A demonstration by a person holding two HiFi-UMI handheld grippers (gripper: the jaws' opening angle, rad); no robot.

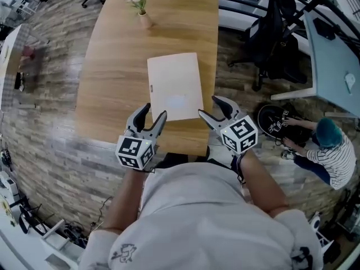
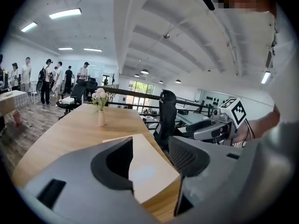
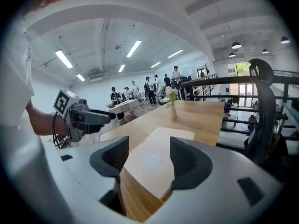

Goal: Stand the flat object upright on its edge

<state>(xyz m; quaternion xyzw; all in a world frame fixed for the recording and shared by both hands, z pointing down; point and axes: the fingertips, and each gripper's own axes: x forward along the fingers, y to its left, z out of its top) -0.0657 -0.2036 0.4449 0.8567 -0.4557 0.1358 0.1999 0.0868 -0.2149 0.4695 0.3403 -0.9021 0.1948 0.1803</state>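
Observation:
A flat cream-white rectangular object [image 1: 175,86] lies face down on the wooden table [image 1: 112,66], its near edge close to the table's front edge. My left gripper [image 1: 155,112] hovers open just off the object's near left corner. My right gripper [image 1: 210,108] stands open at the near right corner, by the table's right edge. Neither touches the object. In the left gripper view the object [image 2: 147,169] shows between and beyond the open jaws [image 2: 150,146]. The right gripper view shows the same object [image 3: 154,164] ahead of its open jaws [image 3: 149,148].
A small vase of pale flowers [image 1: 140,4] stands at the table's far end. A black office chair [image 1: 275,44] and a grey desk [image 1: 337,66] are to the right. A person in a striped shirt [image 1: 329,151] sits on the floor by a black bag [image 1: 275,120].

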